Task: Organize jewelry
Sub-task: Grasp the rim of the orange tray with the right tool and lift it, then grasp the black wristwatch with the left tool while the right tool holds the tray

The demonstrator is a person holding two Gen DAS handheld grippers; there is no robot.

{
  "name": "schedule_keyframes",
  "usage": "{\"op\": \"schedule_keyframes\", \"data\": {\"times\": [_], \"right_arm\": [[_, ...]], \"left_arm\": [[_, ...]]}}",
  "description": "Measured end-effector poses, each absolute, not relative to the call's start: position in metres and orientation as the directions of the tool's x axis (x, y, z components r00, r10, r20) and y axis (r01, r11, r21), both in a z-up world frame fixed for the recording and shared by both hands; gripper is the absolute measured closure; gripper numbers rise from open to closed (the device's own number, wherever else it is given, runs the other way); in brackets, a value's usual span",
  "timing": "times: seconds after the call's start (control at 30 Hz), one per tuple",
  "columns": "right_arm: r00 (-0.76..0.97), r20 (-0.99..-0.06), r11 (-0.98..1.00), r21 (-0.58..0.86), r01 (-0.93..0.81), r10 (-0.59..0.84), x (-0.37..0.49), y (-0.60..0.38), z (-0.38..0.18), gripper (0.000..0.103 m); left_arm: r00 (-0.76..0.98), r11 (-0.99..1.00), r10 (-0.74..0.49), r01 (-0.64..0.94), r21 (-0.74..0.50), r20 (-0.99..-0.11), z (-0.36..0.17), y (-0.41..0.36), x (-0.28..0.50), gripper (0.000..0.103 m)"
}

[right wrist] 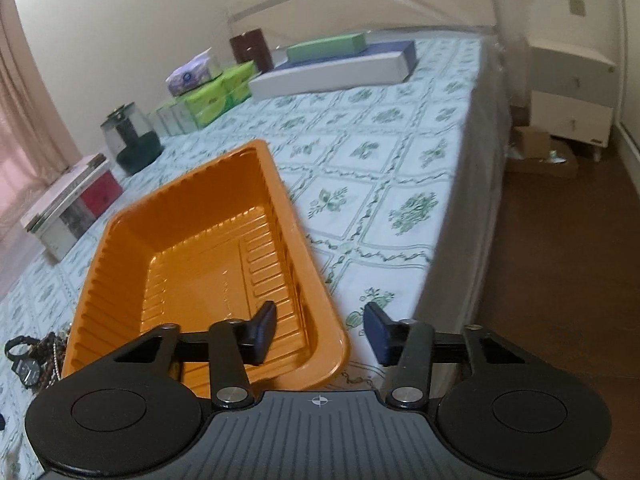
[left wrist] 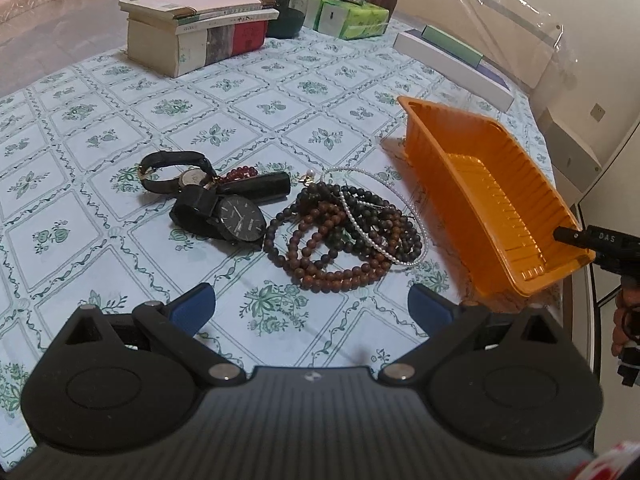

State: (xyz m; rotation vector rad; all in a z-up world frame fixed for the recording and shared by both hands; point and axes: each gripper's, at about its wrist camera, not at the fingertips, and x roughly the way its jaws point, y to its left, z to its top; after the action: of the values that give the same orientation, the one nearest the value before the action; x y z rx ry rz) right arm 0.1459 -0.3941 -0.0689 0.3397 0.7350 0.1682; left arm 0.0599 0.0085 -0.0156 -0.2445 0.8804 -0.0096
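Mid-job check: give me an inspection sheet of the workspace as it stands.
Surface: floral tablecloth, bare toward the near edge.
Job's things: orange tray empty, tilted; bead strands and pearl strand tangled beside it; two watches left of the beads.
Clutter: books, jar, tissue packs, flat boxes at the far side.
Grippers: left hand-held gripper open, above the cloth; right hand-held gripper open, straddling the tray's rim.
Cables: nothing seen.
Surroundings: white cabinet, brown floor.
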Motion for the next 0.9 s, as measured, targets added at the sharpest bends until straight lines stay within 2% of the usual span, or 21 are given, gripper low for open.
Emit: {"op": "schedule_keyframes", "data": {"times": [0.27, 0.33, 0.57, 0.9], "right_arm": [[0.694, -0.634, 0.909, 0.411, -0.073, 0.342, 0.160, -0.393, -0.076, 0.077], [0.693, -0.632, 0.906, 0.417, -0.071, 0.345, 0.160, -0.394, -0.076, 0.090], [0.699, -0.648, 0.931, 0.357, -0.072, 0.302, 0.154, -0.386, -0.059, 0.094], [0.749, -0.645, 0.986, 0.046, -0.163, 0.154, 0.137, -0.334, -0.018, 0.098]], "left_arm": [[0.637, 0.974, -0.119, -0.074, -0.214, -0.761, -0.021, 0.002, 0.064, 0.001], [0.634, 0.974, -0.120, -0.074, -0.214, -0.764, -0.021, 0.002, 0.063, 0.001], [0.643, 0.976, -0.113, -0.070, -0.205, -0.757, -0.019, 0.004, 0.060, 0.001], [0.667, 0.987, -0.084, -0.048, -0.156, -0.740, -0.016, 0.016, 0.059, 0.004]]}}
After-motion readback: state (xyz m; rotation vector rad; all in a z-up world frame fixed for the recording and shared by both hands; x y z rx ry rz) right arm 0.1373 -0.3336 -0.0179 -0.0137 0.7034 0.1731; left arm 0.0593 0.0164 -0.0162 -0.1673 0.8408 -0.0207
